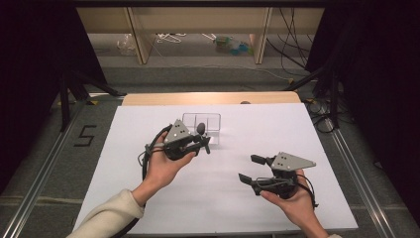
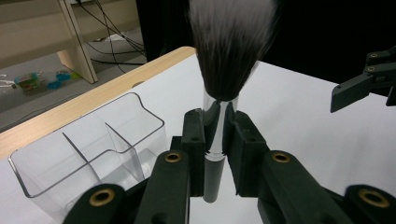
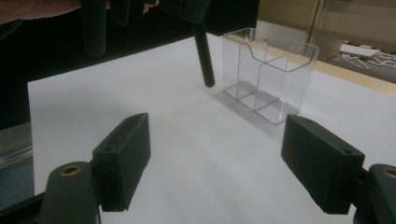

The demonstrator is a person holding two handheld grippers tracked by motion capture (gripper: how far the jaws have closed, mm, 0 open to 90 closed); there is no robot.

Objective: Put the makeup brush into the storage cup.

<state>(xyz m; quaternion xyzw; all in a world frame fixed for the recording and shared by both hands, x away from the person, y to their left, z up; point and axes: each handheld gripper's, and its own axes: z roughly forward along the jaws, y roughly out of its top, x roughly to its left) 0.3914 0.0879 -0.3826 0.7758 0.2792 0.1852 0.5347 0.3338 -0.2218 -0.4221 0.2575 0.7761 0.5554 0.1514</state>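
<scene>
brush (image 2: 231, 51) bristle tips cut off (top edge), blurred.

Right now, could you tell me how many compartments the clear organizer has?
3. The organizer has one long compartment along its taller back wall and two smaller ones, side by side, along its lower front wall. All are empty; the brush is clamped in the left gripper beside it.

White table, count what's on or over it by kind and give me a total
Black-and-white bristled makeup brush: 1
Clear plastic divided organizer box: 1
Black two-jaw grippers: 2, the left gripper shut on the brush, the right gripper open and holding nothing
Total: 4
</scene>
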